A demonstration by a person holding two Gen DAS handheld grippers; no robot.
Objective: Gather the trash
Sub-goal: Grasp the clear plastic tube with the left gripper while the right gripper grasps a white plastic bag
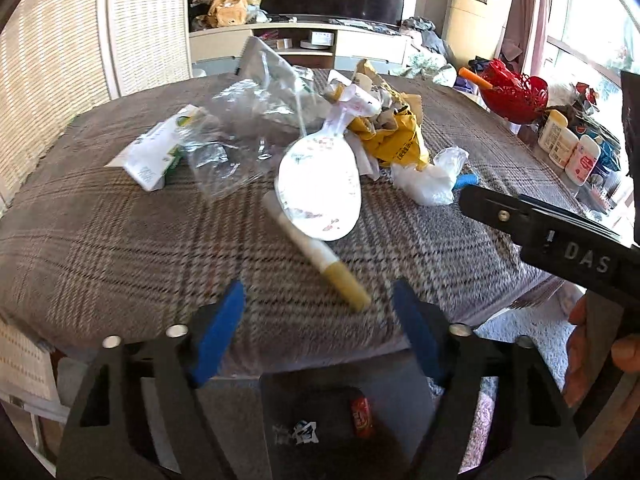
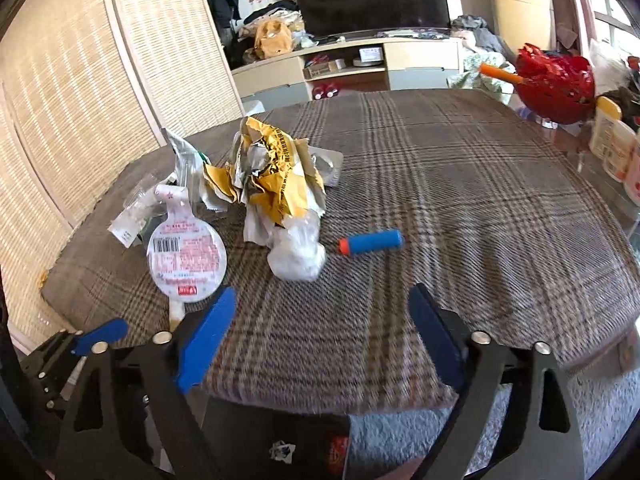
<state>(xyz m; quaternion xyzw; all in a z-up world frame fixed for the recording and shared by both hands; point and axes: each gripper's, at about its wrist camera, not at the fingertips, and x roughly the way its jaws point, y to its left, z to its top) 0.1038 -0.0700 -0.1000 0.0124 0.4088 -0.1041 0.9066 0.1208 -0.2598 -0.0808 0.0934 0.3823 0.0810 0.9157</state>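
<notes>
A: What words can you read?
B: "DAS" on the right hand-held gripper (image 2: 320,344). It is wide, holding nothing.
A: And the left hand-held gripper (image 1: 318,332)?
B: Wide too, empty. The trash pile (image 2: 276,176) lies on the worktop (image 2: 460,200), ahead of both.

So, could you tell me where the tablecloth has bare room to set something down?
The plaid tablecloth is bare right of the blue foam roller, up to the red basket. The near edge is also free. It is crowded at the left, around the yellow wrapper and round white lid.
</notes>
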